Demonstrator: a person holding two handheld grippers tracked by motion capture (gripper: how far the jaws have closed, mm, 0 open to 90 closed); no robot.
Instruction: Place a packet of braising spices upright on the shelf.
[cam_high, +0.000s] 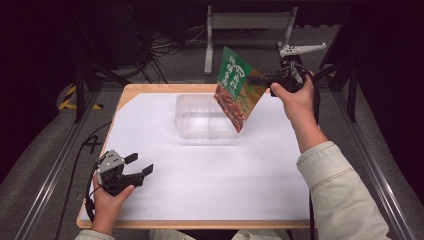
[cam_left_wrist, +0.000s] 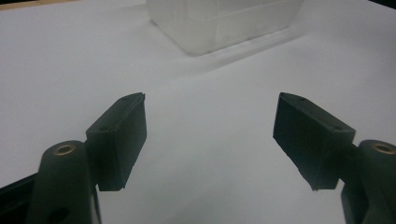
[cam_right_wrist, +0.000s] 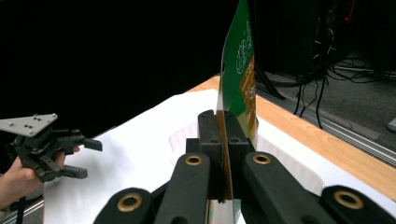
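- High view: right gripper (cam_high: 260, 79) clamped on the edge of a green and orange snack packet (cam_high: 236, 87), held tilted in the air above the far right part of a clear plastic container (cam_high: 202, 117). Container resting on the white sheet (cam_high: 210, 170) covering the wooden table (cam_high: 150, 88). Left gripper (cam_high: 139, 165) low at the near left corner, jaws spread, grasping nothing, well apart from the container.
- Judged step: carrying the packet over for placing into the container. Next move calls for lowering the packet's bottom corner inside the walls, then releasing.
- Left gripper view: both black jaws wide apart over bare white sheet; container (cam_left_wrist: 224, 21) ahead, cut off by the top edge, interior hard to make out.
- Right gripper view: jaws pressed tight together on the snack packet (cam_right_wrist: 240, 79), seen edge-on and rising out of frame. Printing too small to read. Left gripper (cam_right_wrist: 84, 158) visible farther off at left, unclenched. Container mostly hidden behind the jaws.
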